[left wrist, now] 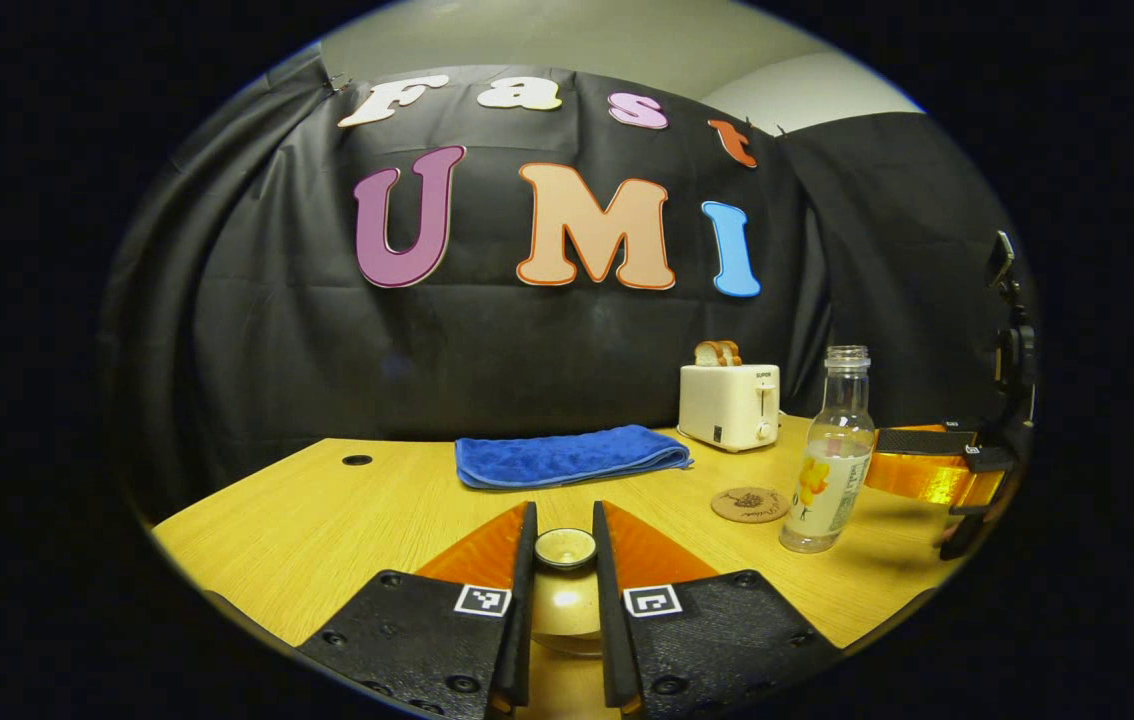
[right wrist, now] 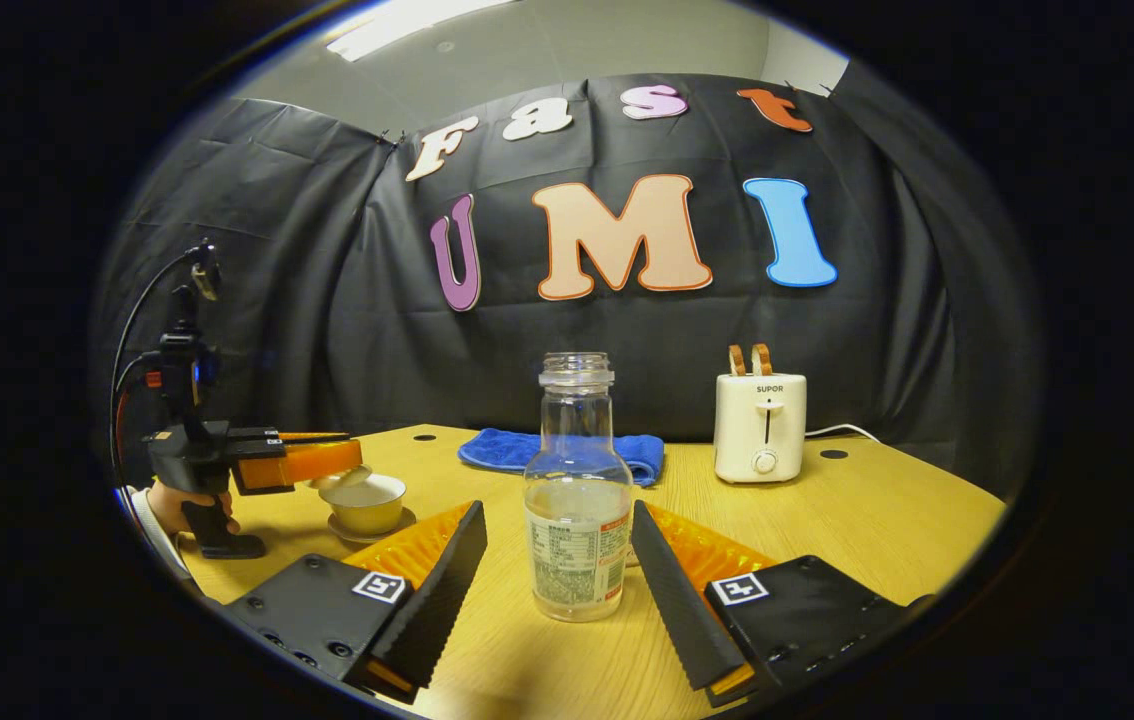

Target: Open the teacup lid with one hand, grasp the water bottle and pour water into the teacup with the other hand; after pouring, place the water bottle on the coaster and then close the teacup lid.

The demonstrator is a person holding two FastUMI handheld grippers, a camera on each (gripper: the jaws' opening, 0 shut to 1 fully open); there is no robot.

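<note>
- Two tongs were at work over the wooden table (right wrist: 887, 520). In the left gripper view, the left tongs (left wrist: 565, 560) were closed on the knob of the teacup lid (left wrist: 565, 548), one finger pressing each side.
- In the right gripper view, the left tongs (right wrist: 327, 462) held that lid just above the teacup (right wrist: 367, 503), which sat on its saucer (right wrist: 372, 530) near the table's left edge; a hand (right wrist: 189, 505) gripped the tool's handle.
- The right tongs (right wrist: 555, 570) stood wide apart, with the water bottle (right wrist: 577, 490) upright between the fingers and touching neither.
- The bottle was uncapped and held a little water at the bottom.
- In the left gripper view, the bottle (left wrist: 832, 455) stood just beside the round coaster (left wrist: 749, 504), not on it.
- A folded blue towel (left wrist: 567, 456) lay behind, and a white toaster (left wrist: 730, 403) with bread in its slots stood near the back wall.
</note>
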